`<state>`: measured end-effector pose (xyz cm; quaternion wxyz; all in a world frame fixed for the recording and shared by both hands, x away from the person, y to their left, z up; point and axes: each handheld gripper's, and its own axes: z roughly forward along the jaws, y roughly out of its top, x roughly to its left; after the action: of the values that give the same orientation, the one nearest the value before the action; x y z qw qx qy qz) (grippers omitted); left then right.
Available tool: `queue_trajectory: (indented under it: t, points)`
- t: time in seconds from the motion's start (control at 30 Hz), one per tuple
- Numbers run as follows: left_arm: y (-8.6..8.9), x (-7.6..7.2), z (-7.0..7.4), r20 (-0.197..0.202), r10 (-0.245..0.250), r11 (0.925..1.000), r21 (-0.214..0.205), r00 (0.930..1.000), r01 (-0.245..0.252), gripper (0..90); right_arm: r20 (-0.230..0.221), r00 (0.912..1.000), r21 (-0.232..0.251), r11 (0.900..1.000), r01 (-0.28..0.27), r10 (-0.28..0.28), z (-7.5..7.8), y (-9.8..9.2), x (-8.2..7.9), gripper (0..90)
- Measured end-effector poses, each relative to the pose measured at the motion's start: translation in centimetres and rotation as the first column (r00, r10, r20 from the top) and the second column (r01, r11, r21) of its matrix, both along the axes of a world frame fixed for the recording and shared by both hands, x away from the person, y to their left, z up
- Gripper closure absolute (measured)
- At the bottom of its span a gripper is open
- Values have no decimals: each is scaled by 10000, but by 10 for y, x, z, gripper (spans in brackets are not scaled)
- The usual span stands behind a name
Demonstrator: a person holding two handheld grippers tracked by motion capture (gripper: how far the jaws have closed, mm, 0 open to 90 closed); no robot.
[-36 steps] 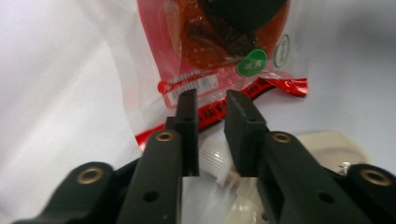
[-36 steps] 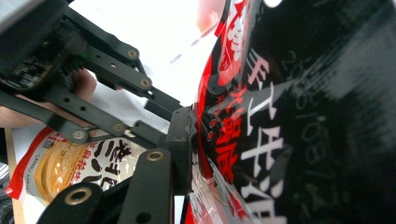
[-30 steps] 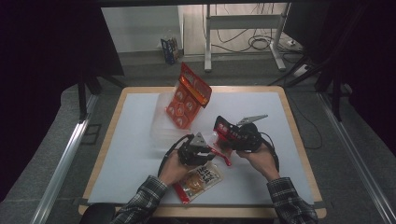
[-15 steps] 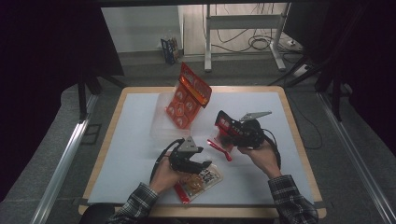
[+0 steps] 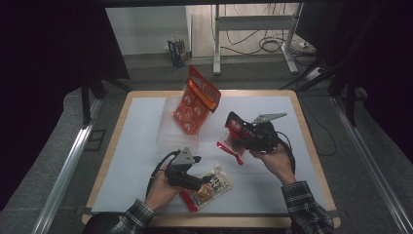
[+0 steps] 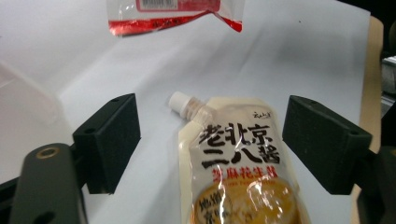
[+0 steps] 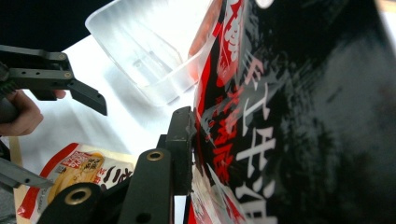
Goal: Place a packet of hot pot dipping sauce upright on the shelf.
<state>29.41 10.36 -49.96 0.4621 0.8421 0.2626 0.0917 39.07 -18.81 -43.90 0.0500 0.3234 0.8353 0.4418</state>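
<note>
A cream spouted sauce pouch (image 5: 213, 186) with a white cap lies flat near the table's front edge. My left gripper (image 5: 206, 181) points at it. In the left gripper view the pouch (image 6: 238, 163) lies between the black pads (image 6: 109, 140), which have just been opening and do not touch it. My right gripper (image 5: 239, 135) is shut on a black-and-red snack packet (image 5: 234, 127) held up above the table. One pad (image 7: 183, 140) presses the packet (image 7: 280, 116). Its red lower edge (image 6: 173, 16) hangs beyond the pouch.
A clear plastic tub (image 5: 176, 132) stands mid-table with an orange-red packet (image 5: 197, 100) leaning up out of it. The tub (image 7: 149, 51) is close to the held packet. The white mat (image 5: 136, 146) ends at a wooden rim (image 5: 104, 165).
My left gripper has drawn back from the red packet toward the near edge, and its jaws stand wider. The right gripper and its packet have barely shifted. The pouch has not moved.
</note>
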Motion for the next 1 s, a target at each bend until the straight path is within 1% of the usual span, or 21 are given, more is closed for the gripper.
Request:
queue_trajectory:
  t: [0.13, 0.23, 0.37, 0.47, 0.57, 0.73, 0.8, 0.83, 0.87, 1.0]
  points:
    - [9, -7, 1, 42, 174, 9998, -79, 9998, -173, 148, 140, 9999, 22, 10000, -20, 20, 5, 1, 1, 660]
    - [14, -11, 1, 112, 283, 9996, -49, 9995, -283, 121, 250, 9997, -24, 10000, -48, 48, 8, 4, 2, 660]
    - [20, -17, 1, 48, 565, 9984, -37, 9984, -565, 77, 388, 9992, -36, 10000, -78, 79, 12, 7, 3, 660]
    - [24, -22, 1, 90, 713, 9974, -72, 9974, -712, 49, 448, 9989, -31, 9999, -113, 114, 15, 9, 4, 660]
    - [29, -27, 0, 205, 844, 9964, -51, 9962, -843, 42, 523, 9985, -44, 9999, -161, 163, 17, 12, 6, 660]
    - [37, -35, -2, 278, 1097, 9940, 28, 9936, -1098, 30, 614, 9976, -163, 9994, -313, 322, 20, 19, 9, 660]
    - [41, -38, -2, 322, 1116, 9937, 46, 9932, -1118, 26, 647, 9971, -244, 9990, -378, 393, 21, 22, 10, 660]
    - [43, -40, -2, 333, 1113, 9936, 137, 9932, -1118, 22, 678, 9968, -295, 9987, -406, 425, 21, 24, 11, 660]
    - [44, -41, -3, 313, 1144, 9933, 106, 9929, -1148, 20, 722, 9963, -315, 9985, -442, 463, 22, 26, 12, 660]
    - [47, -48, -4, 389, 1210, 9921, 278, 9919, -1221, 13, 728, 9961, -219, 9986, -488, 503, 25, 31, 16, 660]
